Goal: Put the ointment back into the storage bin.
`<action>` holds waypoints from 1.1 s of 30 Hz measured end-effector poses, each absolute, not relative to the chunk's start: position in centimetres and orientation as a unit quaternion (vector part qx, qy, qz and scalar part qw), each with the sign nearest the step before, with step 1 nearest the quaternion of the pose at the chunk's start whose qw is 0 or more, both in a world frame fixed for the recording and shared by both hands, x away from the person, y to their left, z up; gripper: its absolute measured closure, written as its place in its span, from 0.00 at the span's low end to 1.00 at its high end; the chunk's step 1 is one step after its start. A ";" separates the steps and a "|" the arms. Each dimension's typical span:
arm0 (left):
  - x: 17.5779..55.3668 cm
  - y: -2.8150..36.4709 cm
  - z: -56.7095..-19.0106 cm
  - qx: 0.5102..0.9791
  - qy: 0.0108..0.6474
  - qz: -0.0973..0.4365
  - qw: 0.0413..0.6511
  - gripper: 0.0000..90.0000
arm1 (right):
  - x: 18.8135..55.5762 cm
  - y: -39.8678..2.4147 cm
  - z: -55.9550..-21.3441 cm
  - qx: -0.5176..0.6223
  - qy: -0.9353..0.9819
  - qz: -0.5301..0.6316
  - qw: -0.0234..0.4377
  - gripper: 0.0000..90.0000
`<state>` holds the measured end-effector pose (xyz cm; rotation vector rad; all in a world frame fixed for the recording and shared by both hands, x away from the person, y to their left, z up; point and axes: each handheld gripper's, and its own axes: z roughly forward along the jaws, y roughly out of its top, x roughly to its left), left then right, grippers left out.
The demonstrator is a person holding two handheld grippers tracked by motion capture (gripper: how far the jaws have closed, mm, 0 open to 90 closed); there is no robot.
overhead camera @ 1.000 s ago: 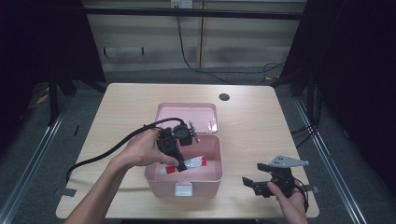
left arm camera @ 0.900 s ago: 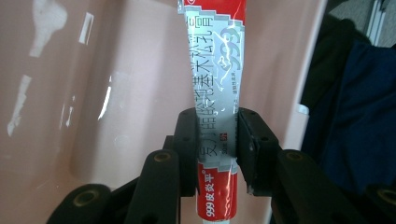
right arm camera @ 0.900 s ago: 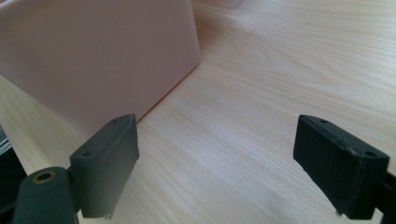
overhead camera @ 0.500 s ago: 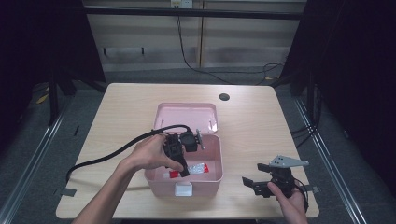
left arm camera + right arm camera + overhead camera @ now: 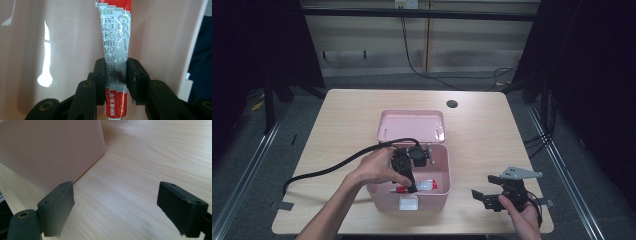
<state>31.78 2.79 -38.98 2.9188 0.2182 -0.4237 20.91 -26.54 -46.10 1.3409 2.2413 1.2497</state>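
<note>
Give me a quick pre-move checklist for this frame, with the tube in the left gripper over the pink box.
1. Left gripper shut on the tube: ok.
2. Grip centred: not ok, it sits near the tube's red end.
3. Tube inside the box: ok.
4. Lid open, clear of the hand: ok.
5. Right gripper open, empty, beside the box over the table: ok.
6. Tube touching the box floor: cannot tell.

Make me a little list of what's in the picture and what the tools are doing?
table: light wood
box: pink, lid open
tube: red and silver, inside the box
left tool: in the box, shut on the tube
right tool: open, holds nothing, low over the table right of the box
</note>
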 end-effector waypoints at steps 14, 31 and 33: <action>31.8 2.1 -40.6 0.982 0.072 -0.156 0.080 0.78 | 20.9 -26.6 -46.1 0.460 0.768 0.428 0.123 0.15; 31.8 1.6 -41.9 0.980 0.068 -0.178 0.065 0.78 | 21.0 -26.5 -46.1 0.460 0.768 0.426 0.127 0.15; 31.9 1.6 -42.2 0.980 0.070 -0.177 0.057 0.78 | 21.0 -26.5 -46.1 0.460 0.769 0.425 0.129 0.15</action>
